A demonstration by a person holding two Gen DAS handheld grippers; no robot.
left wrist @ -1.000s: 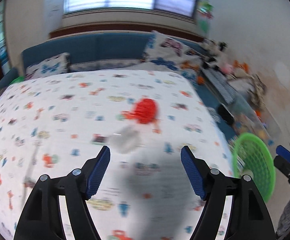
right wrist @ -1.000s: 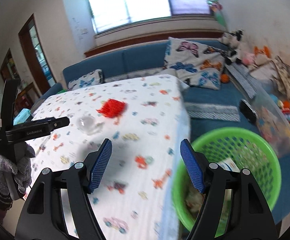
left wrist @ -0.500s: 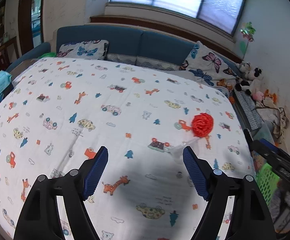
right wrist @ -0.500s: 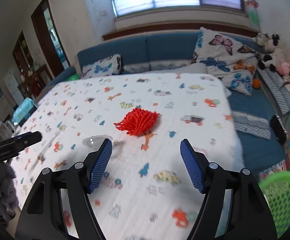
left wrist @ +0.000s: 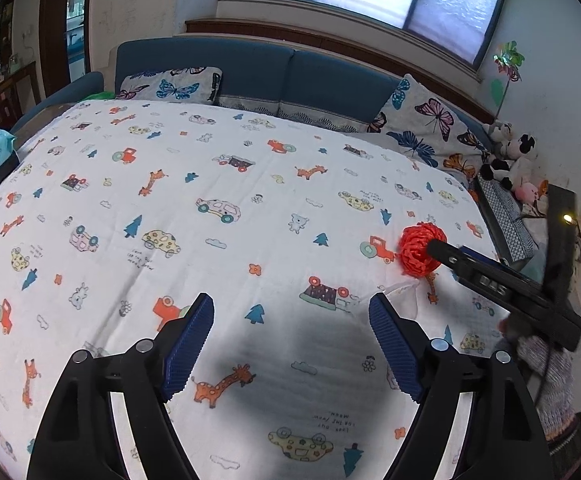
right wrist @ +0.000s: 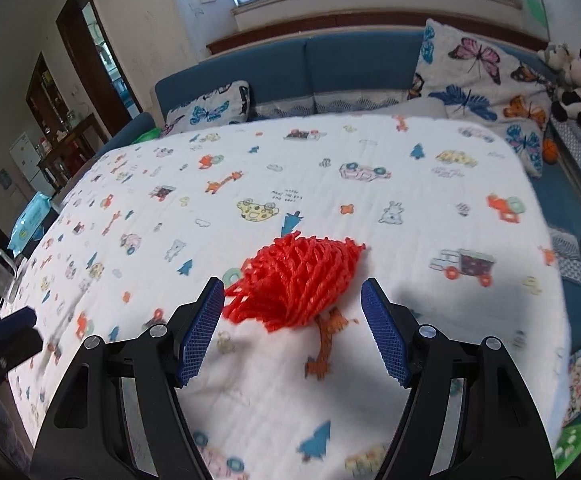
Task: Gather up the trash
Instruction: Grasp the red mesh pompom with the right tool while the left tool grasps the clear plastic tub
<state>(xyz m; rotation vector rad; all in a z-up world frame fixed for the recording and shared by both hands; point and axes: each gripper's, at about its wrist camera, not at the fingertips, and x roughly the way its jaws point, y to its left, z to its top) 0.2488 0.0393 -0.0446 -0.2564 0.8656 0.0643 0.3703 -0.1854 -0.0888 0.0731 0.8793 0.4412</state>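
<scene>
Clear plastic piece (left wrist: 404, 300) part hidden behind left tool's finger, green basket (right wrist: 576, 446) cut by frame edge

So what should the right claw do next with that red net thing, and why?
Probably ease forward and down a little more, then close. The right claw is open, and the red net lies on the sheet just beyond its tips, not yet between the pads.

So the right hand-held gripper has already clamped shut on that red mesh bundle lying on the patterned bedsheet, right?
Not quite. The right hand-held gripper is open, not clamped: in the right wrist view its blue pads stand either side of the red mesh bundle without pressing it. The bundle does lie on the patterned bedsheet.
</scene>
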